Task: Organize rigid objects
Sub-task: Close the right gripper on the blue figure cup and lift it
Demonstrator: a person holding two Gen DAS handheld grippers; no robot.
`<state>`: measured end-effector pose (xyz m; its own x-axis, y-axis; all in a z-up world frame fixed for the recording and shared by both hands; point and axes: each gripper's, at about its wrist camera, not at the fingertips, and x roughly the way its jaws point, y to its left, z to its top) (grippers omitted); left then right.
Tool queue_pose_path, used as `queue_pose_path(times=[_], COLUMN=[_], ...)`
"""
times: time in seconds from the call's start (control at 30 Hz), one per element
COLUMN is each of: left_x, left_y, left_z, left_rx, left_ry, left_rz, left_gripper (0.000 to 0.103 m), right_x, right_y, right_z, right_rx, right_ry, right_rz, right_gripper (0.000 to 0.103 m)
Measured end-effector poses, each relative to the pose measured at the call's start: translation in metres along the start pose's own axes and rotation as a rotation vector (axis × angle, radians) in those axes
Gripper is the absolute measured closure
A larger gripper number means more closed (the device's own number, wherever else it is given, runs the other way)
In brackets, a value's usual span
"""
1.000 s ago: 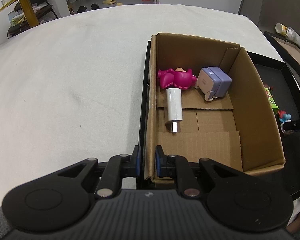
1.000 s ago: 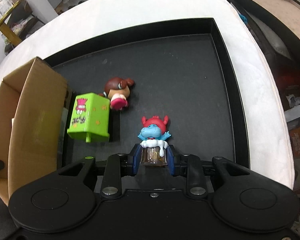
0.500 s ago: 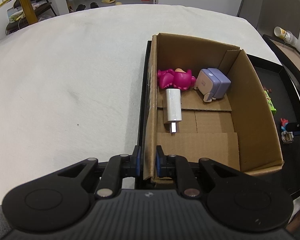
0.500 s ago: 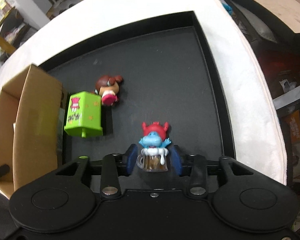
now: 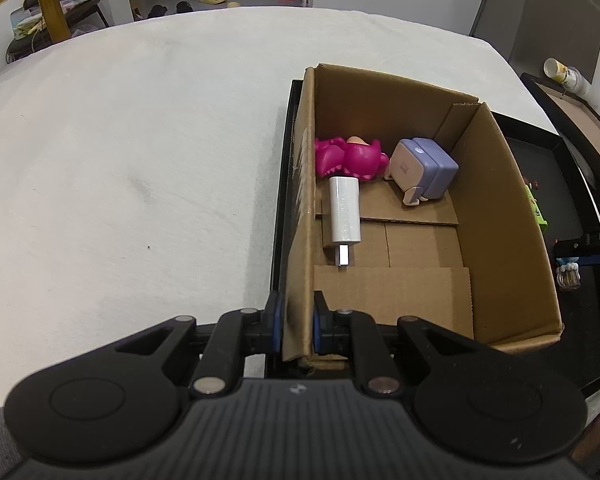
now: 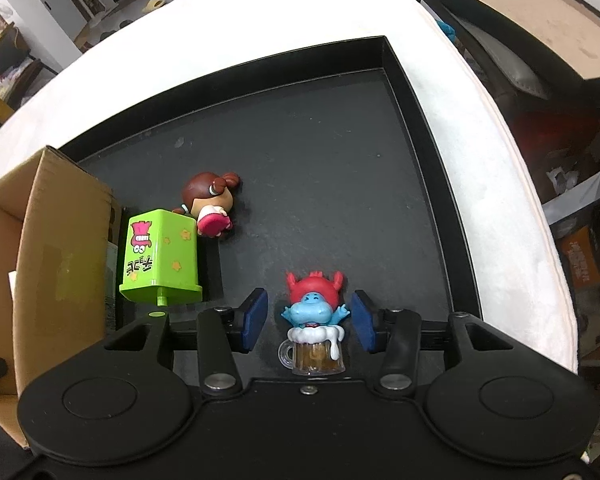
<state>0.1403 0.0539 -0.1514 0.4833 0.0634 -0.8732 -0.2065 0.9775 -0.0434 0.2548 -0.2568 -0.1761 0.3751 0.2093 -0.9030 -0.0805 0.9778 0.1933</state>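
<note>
My left gripper [image 5: 296, 322] is shut on the near left wall of the cardboard box [image 5: 300, 200]. Inside the box lie a pink figure [image 5: 350, 159], a white charger [image 5: 343, 216] and a purple cube toy [image 5: 424, 170]. My right gripper [image 6: 309, 322] is open, its pads on either side of a blue figure in a beer mug [image 6: 314, 332] that stands on the black tray [image 6: 340, 152], apart from both pads. A green box toy [image 6: 160, 256] and a brown-haired doll [image 6: 212, 204] lie on the tray further left.
The cardboard box [image 6: 56, 248] stands in the tray's left part. The tray rests on a white cloth-covered table [image 5: 120, 160]. A dark side table [image 6: 520, 40] with a paper cup [image 5: 564, 76] is at the right. Chairs and shoes are far behind.
My right gripper has opened and let go of the mug figure, which now stands on the tray. My left gripper keeps its hold on the box wall.
</note>
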Motion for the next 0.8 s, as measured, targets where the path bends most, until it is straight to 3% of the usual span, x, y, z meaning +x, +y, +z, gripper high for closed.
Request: queue_pose_path(times=[0.43, 0.53, 0.8], left_x=[-0.002, -0.003, -0.004], left_y=[0.002, 0.002, 0.001], left_z=[0.000, 0.000, 0.000], left_rx=[-0.001, -0.002, 0.001], left_ry=[-0.005, -0.007, -0.008], left_rz=[-0.013, -0.016, -0.009], left_gripper=[0.089, 0.089, 0.089], right_x=[0.013, 0.013, -0.001], right_y=[0.029, 0.034, 0.049], right_z=[-0.006, -0.007, -0.014], right_rx=[-0.118, -0.143, -0.204], right_ry=[0.006, 0.004, -0.013], right_rz=[-0.123, -0.149, -0.120], right_gripper=[0.056, 0.064, 0.064])
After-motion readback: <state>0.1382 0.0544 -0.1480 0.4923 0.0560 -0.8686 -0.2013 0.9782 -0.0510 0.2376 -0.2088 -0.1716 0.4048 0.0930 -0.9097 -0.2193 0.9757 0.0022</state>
